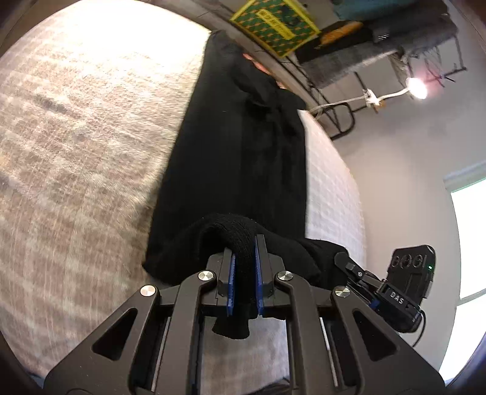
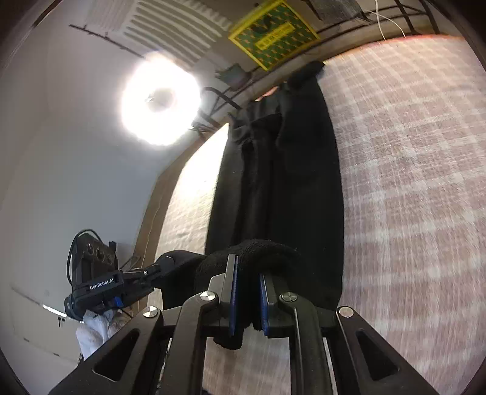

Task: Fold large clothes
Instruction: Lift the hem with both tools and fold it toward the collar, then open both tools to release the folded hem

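Up close in the left wrist view, the left gripper (image 1: 244,249) is nearly closed, its blue pads (image 1: 231,282) clamped on a thick bunched fold of the black garment (image 1: 240,170). From the jaws the cloth runs away in a long dark strip across a pale checked blanket (image 1: 79,145), which covers a wide flat surface; the far end of the garment reaches that surface's edge. To the right of the strip the blanket drops off toward a plain pale wall (image 1: 404,188). The right gripper (image 1: 341,258) shows at lower right, its tips buried in the same near edge of cloth. Beyond the far edge: a yellow-bordered green mat (image 1: 275,25), a dark metal rack (image 1: 337,121), a lit lamp (image 1: 416,87), and a bright window (image 1: 470,243) at the frame's right side. Blanket is motion-blurred at left. Right wrist view: the right gripper (image 2: 247,267) is likewise almost closed, pads pinching a rolled fold of the black garment (image 2: 285,182), which lies lengthwise over the checked blanket (image 2: 410,170), pinkish in this light. The left gripper (image 2: 164,262) sits at left, tips in the cloth. A ring light (image 2: 161,100) glares against the wall, a louvred vent (image 2: 170,29) above it; the green mat (image 2: 273,33) lies past the far edge.
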`<state>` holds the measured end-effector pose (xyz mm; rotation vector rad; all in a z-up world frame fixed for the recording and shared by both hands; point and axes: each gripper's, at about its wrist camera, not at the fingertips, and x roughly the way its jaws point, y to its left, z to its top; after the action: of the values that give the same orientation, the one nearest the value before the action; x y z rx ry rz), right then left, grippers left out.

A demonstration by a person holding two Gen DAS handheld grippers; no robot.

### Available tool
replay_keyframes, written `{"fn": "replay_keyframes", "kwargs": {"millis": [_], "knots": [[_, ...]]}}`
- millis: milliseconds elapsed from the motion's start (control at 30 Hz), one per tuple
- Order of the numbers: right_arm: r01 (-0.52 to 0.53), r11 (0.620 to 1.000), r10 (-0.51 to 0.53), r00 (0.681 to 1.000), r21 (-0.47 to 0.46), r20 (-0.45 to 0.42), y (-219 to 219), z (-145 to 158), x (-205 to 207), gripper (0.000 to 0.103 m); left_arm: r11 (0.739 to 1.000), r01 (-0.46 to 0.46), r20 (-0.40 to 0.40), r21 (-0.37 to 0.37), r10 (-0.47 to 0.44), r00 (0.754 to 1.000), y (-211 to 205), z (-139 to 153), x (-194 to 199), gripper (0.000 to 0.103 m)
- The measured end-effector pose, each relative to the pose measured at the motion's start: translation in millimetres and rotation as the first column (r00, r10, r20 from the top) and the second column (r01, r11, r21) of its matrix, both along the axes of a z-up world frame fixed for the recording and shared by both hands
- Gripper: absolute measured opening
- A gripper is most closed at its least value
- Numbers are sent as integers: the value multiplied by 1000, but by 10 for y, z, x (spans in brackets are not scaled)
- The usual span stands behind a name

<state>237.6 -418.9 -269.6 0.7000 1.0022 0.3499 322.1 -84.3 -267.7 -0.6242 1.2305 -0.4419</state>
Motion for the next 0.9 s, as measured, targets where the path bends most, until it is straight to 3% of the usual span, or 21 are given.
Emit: {"fn": "replay_keyframes", "kwargs": {"millis": [367,433,467,500,533,600,633,667,733,767,833,900], "knots": [[42,998,-47,994,-51,-100,36,-332,404,12,999,-39,-74,13,40,996,-2,-432,332,10],[38,998,-44,993,-52,-112,44,-329,441,18,999,-47,-82,-9,46,996,17,-419,367,12],[28,998,-34,993,-52,-110,50,-301,440,26,998,-60,-93,-35,57,994,57,-411,383,13],[16,998,-21,995,-54,-99,81,-283,511,28,995,-78,-96,-69,71,993,112,-388,412,19],[7,998,-12,997,-65,-76,91,-210,518,30,991,-102,-91,-89,94,991,189,-362,413,35],[12,995,-14,1000,-103,-24,80,-42,494,44,977,-185,-38,-104,182,983,382,-223,392,62],[29,992,-28,1000,-121,8,56,49,461,59,970,-213,-3,-117,214,977,479,-147,368,63],[36,991,-31,999,-130,35,31,117,434,63,970,-212,16,-122,216,976,537,-95,363,63],[39,986,-28,997,-165,68,-26,261,342,61,981,-173,49,-87,178,983,574,-17,345,63],[36,983,-22,996,-177,84,-46,319,307,48,987,-152,73,-60,156,985,578,20,296,63],[-16,984,34,995,-178,98,-31,383,266,35,993,-114,92,-29,116,989,502,38,256,63],[-58,976,80,992,-208,97,5,368,228,35,996,-63,124,58,56,991,407,19,196,63]]}}
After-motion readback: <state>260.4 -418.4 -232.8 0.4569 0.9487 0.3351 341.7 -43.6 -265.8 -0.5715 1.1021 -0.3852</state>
